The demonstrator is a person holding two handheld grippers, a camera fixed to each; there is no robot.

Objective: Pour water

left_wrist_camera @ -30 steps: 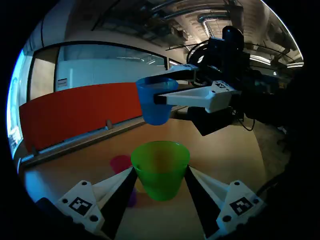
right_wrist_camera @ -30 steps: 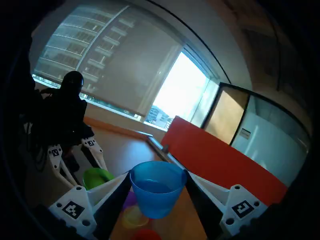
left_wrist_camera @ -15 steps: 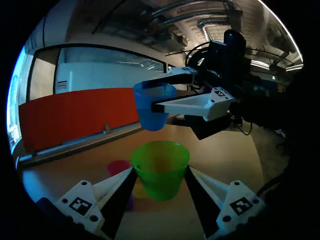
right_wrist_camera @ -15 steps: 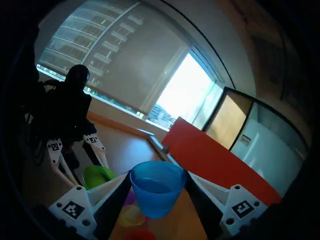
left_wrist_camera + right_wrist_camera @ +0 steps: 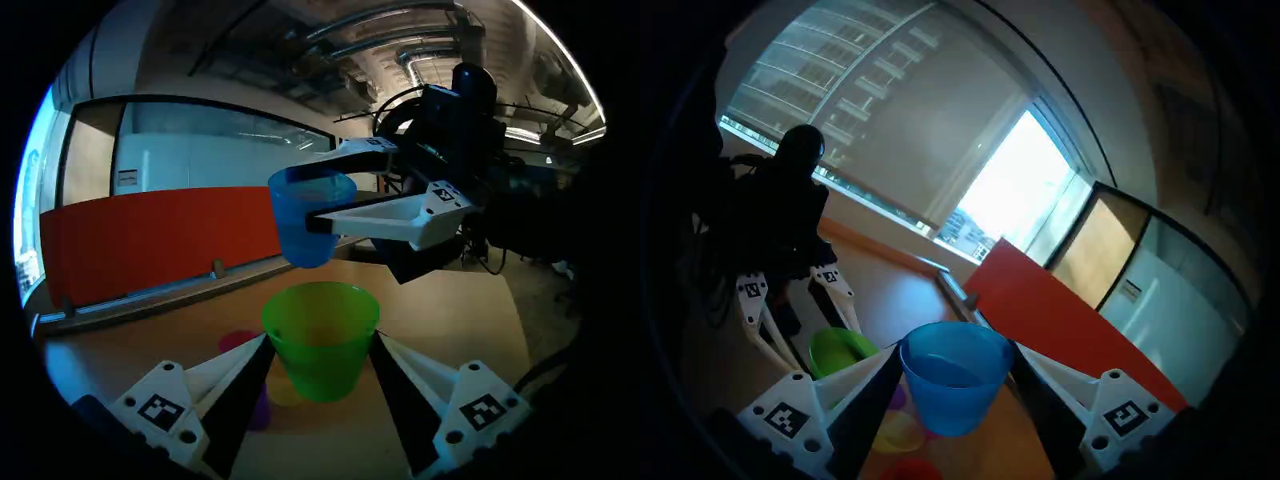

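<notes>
Both grippers clamped on cups; blue cup held above the green one.

I find the left gripper closed on a green cup, its fingers pressing both sides. The right gripper likewise grips a blue cup with water inside. From the left gripper, the blue cup hangs above and just beyond the green rim, apart from it and roughly upright. Beneath lies a wooden table, with a pink cup and a yellow piece just left of the green cup, partly hidden. Ahead stands a red partition under a glass wall, with bare pipes overhead. Ahead of the right gripper I see a bright window and a drawn blind. As for writing, there are square black-and-white markers on the fingers, and a notice on the glass, too small to read.
</notes>
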